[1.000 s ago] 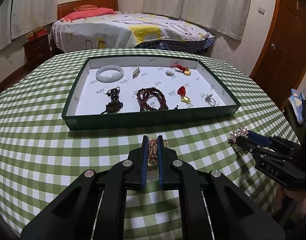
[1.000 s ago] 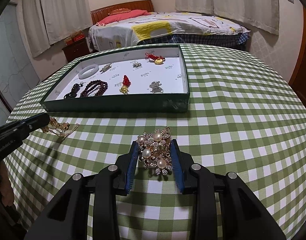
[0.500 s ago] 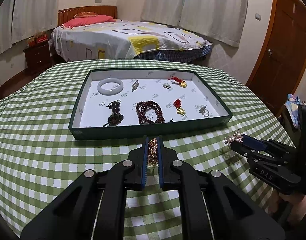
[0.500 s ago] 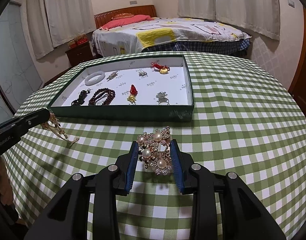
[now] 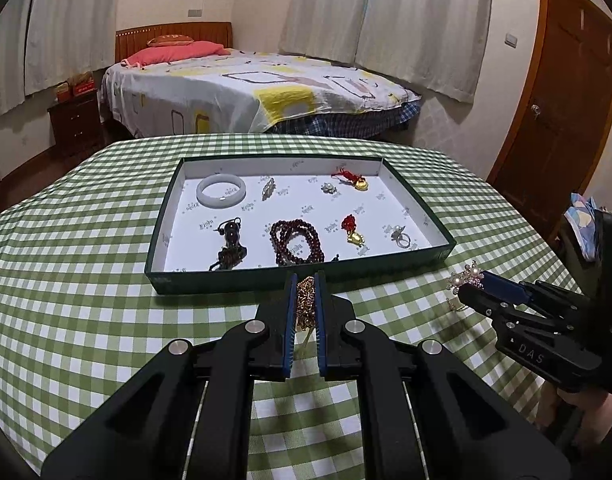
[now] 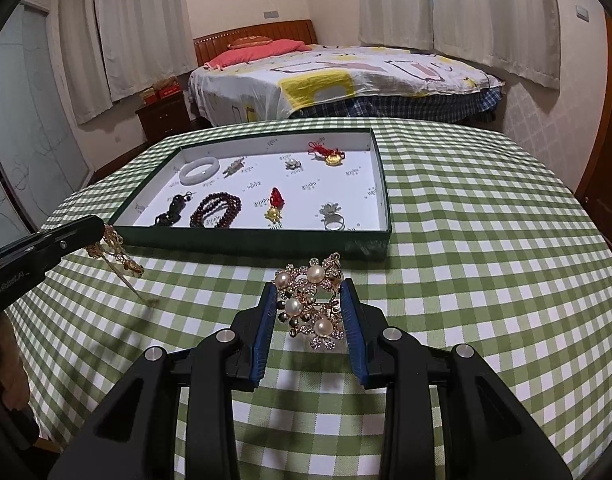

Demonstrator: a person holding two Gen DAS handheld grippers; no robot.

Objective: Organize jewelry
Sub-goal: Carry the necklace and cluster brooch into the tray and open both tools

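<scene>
A green tray (image 5: 290,282) (image 6: 262,237) with a white lining stands on the checked table and holds several pieces, among them a white bangle (image 5: 221,192), dark red beads (image 5: 296,240) and a ring (image 6: 333,216). My left gripper (image 5: 306,280) is shut on a gold chain (image 5: 306,304) (image 6: 118,254), lifted just before the tray's near wall, its loose end hanging toward the cloth. To the right of it, my right gripper (image 6: 309,290) is shut on a gold pearl brooch (image 6: 311,300) (image 5: 465,278), held above the table in front of the tray's right corner.
The round table (image 5: 86,320) wears a green and white checked cloth and drops off close behind both grippers. A bed (image 5: 246,92), a nightstand (image 5: 74,120) and curtains fill the room behind. A wooden door (image 5: 557,92) stands at the right.
My left gripper has risen with the gold chain, so the tray now sits lower and farther in its view. The right gripper keeps its hold on the brooch with little movement.
</scene>
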